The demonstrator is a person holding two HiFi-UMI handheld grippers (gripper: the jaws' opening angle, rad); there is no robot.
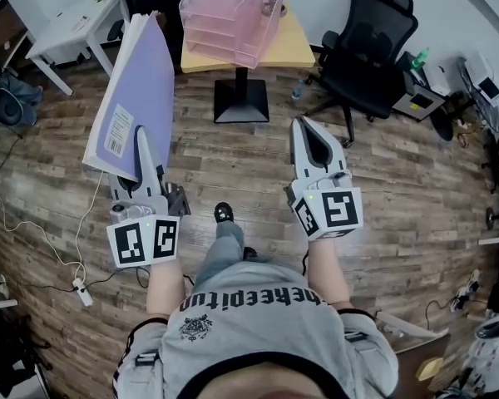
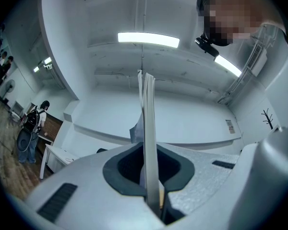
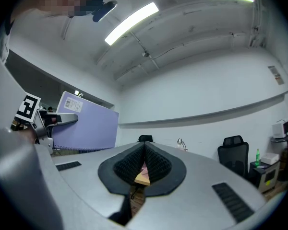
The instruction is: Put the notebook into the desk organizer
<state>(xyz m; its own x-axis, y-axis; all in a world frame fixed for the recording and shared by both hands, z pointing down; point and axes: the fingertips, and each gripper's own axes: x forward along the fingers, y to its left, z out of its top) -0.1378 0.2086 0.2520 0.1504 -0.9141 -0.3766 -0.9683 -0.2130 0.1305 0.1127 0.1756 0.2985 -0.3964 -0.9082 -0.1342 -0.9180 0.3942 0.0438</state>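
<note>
Left tongs (image 1: 145, 158) are clamped on the notebook (image 1: 137, 81), the jaws pinching its near edge; in the left gripper view (image 2: 151, 186) the notebook (image 2: 148, 128) stands edge-on between the pads as a thin pale slab running straight up from the grip. Right tongs (image 1: 308, 135) are closed with nothing in them: their view (image 3: 145, 150) shows the ribbed pads meeting at the tips, with only a narrow slit lower down.

Seen from the head, the notebook is held in the air at the left, over the wood floor, tilted so its lilac cover faces right and up. It is large and flat, with a white stack of page edges along its left side and a white barcode sticker near the gripped end. From the right gripper view the same lilac cover (image 3: 86, 126) shows at the left, sticker at its upper corner.

Farther off, the pink see-through organizer (image 1: 233, 19) stands on a small yellow table (image 1: 293, 50). The notebook's far end is near the organizer's left side, not touching it.
</note>
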